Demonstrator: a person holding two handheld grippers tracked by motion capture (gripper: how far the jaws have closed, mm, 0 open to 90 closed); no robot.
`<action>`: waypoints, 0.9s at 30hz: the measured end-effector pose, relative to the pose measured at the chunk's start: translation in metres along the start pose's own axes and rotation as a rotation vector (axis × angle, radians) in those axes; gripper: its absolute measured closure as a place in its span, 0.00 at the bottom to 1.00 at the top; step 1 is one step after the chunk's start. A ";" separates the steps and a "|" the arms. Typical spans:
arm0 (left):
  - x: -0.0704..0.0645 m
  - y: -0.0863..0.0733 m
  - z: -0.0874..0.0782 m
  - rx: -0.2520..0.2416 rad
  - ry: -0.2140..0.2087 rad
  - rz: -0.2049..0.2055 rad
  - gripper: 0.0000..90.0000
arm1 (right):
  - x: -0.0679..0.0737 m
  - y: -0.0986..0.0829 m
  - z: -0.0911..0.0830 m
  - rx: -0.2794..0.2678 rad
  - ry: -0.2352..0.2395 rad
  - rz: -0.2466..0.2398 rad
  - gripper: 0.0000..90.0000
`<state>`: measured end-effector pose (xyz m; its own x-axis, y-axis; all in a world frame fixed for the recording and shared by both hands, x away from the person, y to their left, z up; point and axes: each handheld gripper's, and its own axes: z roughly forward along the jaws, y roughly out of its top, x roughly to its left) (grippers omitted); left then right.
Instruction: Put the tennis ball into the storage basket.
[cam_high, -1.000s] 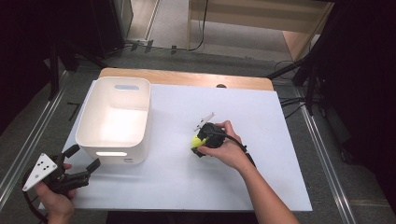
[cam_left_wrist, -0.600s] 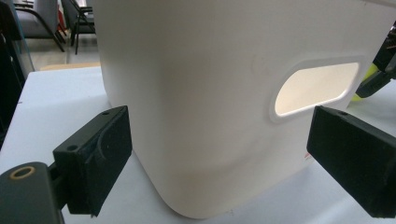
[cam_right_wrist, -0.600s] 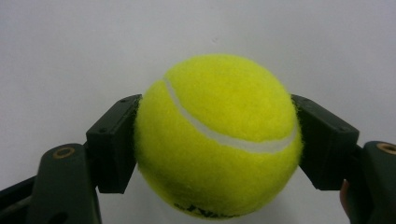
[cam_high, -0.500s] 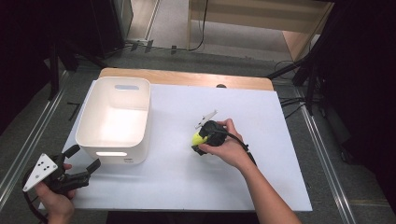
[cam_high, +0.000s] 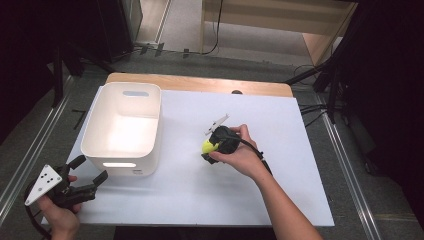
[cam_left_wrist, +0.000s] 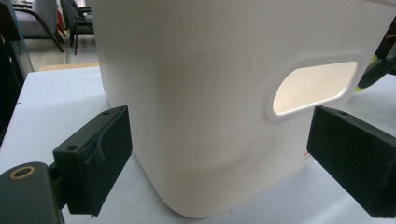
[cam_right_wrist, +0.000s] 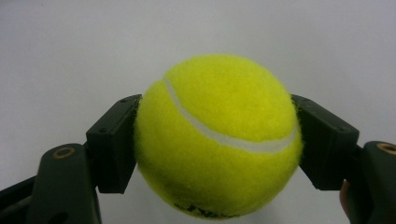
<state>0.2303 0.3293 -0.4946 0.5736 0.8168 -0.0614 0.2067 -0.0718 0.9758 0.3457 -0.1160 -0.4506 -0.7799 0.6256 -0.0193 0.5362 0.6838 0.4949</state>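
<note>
A tennis ball (cam_right_wrist: 217, 137) is clamped between the two black jaws of the right gripper (cam_right_wrist: 217, 144), one jaw pressed to each side of it, as seen in the right gripper view. In the high view the ball (cam_high: 208, 146) is held low over the white table (cam_high: 280, 165), near its middle and well apart from the white bin (cam_high: 124, 129) at the left; whether the ball is touching the tabletop or just clear of it cannot be told. The pick-up is judged to be done, with the carry across to the bin and the release into it left to do, if the bin is where the ball is meant to go. The bin is seen standing upright with its top open, and nothing is visible inside it from above, though its near inner wall is hidden. The left gripper (cam_high: 87, 177) is held at the table's near left corner, just beside the bin, with its jaws spread wide and nothing between them; in the left gripper view the bin's near wall (cam_left_wrist: 224, 93) and its handle slot (cam_left_wrist: 313, 87) are framed between the pads (cam_left_wrist: 100, 154).
</note>
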 end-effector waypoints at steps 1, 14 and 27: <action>0.000 0.000 0.000 0.000 0.000 0.000 0.08 | 0.000 0.001 -0.001 -0.004 -0.001 0.003 0.26; 0.000 0.000 0.000 -0.003 -0.001 -0.001 0.08 | 0.003 0.018 -0.011 -0.019 0.018 -0.023 0.26; 0.000 0.000 0.000 -0.001 -0.001 -0.001 0.08 | 0.011 0.039 -0.016 -0.034 0.044 -0.064 0.26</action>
<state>0.2304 0.3298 -0.4947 0.5739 0.8166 -0.0622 0.2064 -0.0707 0.9759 0.3527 -0.0885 -0.4171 -0.8260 0.5635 -0.0135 0.4745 0.7080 0.5231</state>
